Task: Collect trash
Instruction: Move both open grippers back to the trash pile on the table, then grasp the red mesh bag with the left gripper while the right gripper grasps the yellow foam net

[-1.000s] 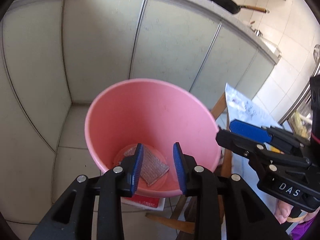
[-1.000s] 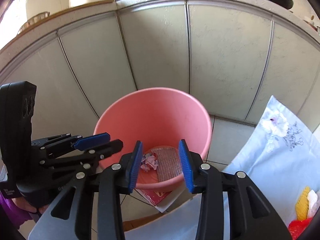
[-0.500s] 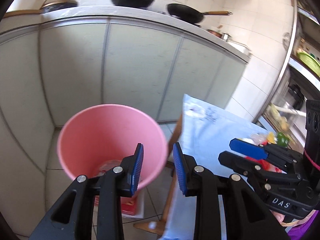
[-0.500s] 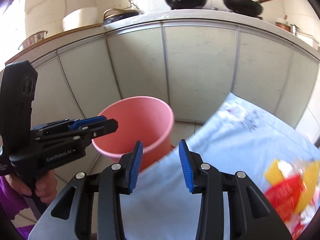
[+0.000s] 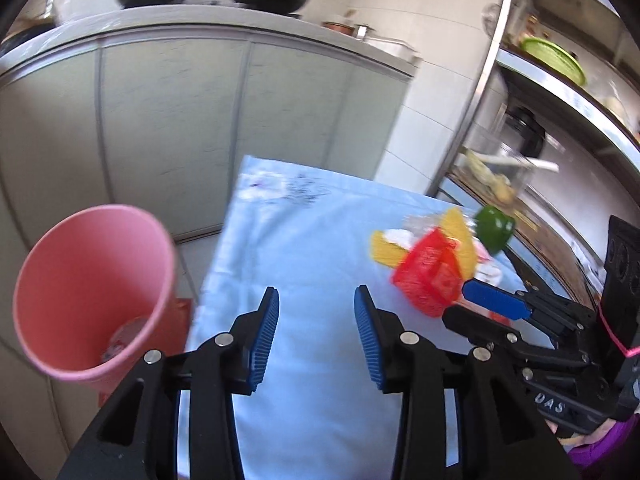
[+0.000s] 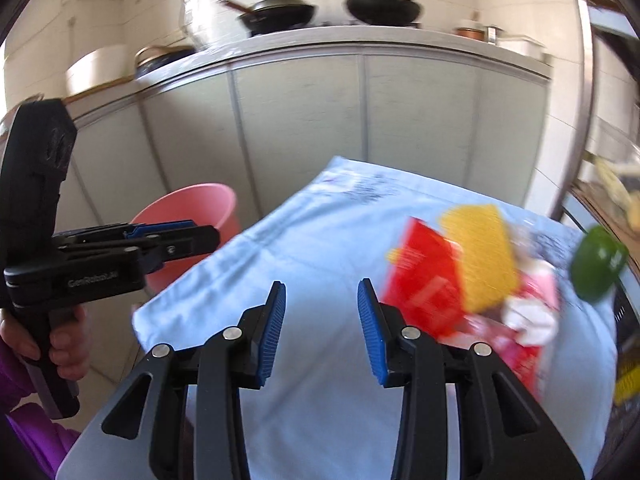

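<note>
Both our claws hang empty, jaws parted wide: left gripper [image 5: 316,334], right gripper [image 6: 320,332]. The red wrapper [image 6: 428,280] lies on the blue tablecloth [image 6: 320,248], just right of and beyond the right claw. It looks light, crinkly, slippery (blurred, mind), so we'd pinch its near edge. The pink bin [image 5: 92,292] waits far left.

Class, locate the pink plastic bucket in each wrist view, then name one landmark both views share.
Left wrist view: the pink plastic bucket stands at lower left, beside the table edge.
Right wrist view: it sits left of centre, partly hidden behind the left tool.
Shared landmark: the light blue tablecloth.
</note>
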Available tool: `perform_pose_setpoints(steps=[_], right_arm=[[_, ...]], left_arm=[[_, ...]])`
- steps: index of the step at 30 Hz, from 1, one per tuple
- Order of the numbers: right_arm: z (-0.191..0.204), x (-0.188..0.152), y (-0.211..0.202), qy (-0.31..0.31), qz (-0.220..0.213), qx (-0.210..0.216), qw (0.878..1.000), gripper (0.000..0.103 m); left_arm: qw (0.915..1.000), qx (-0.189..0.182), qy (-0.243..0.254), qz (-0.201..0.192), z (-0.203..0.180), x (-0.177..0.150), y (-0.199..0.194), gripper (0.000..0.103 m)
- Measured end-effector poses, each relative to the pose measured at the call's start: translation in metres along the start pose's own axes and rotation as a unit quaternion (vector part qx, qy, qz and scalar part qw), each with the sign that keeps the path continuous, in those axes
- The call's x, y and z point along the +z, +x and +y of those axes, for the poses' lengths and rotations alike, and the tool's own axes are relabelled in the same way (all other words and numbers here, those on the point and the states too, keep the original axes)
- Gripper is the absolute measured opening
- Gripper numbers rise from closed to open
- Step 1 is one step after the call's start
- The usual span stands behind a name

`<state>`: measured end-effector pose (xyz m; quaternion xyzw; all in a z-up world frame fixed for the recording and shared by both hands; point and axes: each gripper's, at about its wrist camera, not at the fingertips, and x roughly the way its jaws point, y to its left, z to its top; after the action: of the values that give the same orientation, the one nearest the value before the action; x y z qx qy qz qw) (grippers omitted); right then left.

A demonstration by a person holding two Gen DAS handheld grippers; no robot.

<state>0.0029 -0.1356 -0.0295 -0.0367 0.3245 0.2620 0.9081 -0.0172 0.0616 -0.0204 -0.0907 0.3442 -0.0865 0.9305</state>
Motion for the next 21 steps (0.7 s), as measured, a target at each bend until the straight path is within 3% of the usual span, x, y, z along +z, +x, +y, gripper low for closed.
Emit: perform_pose_setpoints(steps=[10, 21], right_arm=[[-0.062, -0.018, -0.017, 0.074, -0.019, -0.041, 0.996, 0.038], [-0.089, -0.022, -0.020, 0.095, -0.021, -0.054, 0.994, 0.038]], left_arm=[[0.9949, -0.064, 0.077, 0.009, -0.077, 0.020, 0.050, 0.038], [0.9886, -0.067, 0.130, 0.035, -0.100, 0.038, 0.109, 0.039]])
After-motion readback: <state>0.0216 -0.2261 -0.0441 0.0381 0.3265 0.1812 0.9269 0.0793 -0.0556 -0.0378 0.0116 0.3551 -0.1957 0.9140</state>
